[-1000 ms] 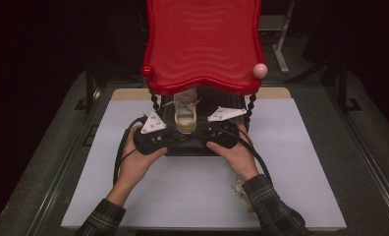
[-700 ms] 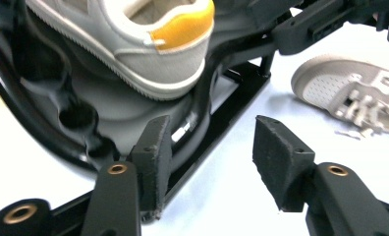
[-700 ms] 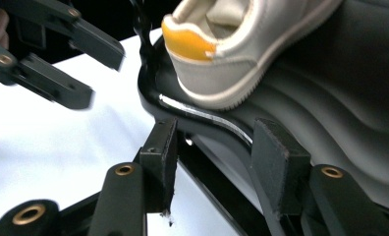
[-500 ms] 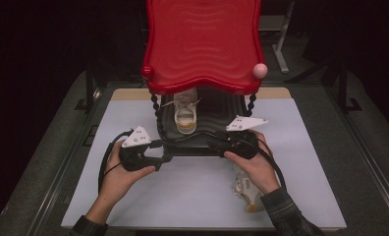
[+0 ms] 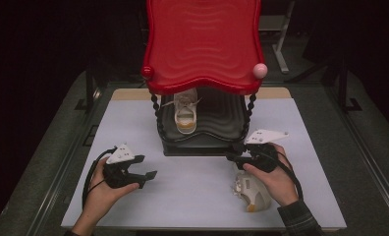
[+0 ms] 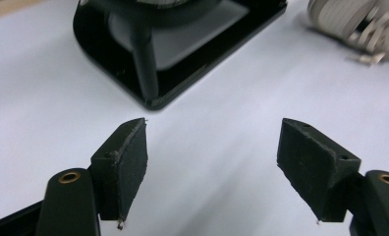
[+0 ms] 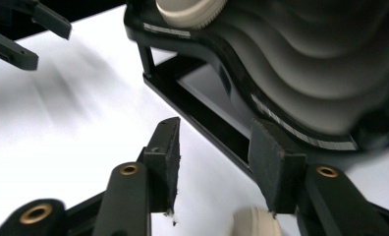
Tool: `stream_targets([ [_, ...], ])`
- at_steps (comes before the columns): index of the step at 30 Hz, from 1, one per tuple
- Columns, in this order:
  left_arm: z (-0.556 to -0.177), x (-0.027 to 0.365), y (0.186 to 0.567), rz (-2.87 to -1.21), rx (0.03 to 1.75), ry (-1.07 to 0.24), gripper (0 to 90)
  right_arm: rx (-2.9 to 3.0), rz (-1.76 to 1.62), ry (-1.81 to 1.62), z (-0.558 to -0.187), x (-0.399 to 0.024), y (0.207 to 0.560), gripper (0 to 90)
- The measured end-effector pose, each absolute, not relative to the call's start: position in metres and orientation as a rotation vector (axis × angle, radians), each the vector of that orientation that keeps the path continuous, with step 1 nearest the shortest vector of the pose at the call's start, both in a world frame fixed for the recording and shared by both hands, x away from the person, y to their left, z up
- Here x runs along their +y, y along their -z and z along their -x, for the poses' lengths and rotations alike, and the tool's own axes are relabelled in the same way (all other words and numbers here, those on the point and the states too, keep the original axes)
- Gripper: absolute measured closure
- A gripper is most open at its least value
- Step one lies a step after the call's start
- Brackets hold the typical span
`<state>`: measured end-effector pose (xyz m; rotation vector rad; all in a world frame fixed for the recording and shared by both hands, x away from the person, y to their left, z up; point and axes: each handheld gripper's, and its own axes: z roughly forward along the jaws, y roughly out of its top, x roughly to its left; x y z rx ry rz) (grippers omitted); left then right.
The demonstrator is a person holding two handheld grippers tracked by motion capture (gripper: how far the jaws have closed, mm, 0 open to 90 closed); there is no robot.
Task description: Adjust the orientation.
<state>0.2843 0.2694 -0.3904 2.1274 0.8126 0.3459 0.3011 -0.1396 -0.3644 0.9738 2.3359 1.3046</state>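
Two black handheld grippers, the left gripper (image 5: 151,174) and the right gripper (image 5: 230,157), each topped by a pale grey three-cornered plate and trailing a looped black cable; brass-coloured rivets at the jaw joints, dark plaid sleeve cuffs.

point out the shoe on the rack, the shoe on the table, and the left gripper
shoe on the rack (image 5: 185,114), high view, toe cap facing the camera.
shoe on the table (image 5: 251,192), high view, its side beside the right hand.
left gripper (image 5: 151,167), high view, gap between the open fingertips.
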Motion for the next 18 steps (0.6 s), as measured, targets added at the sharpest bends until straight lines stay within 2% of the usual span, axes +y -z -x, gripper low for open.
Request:
stream_targets([
  [8,-0.276,0.289,0.413,-2.15,0.855,-0.339,24.4,2.351,-1.022,-1.263,-0.285,-0.162,0.375,62.2],
  [18,-0.278,0.3,0.432,-2.157,0.906,-0.387,19.3,2.367,-1.097,-1.198,-0.252,-0.2,0.384,82.2],
])
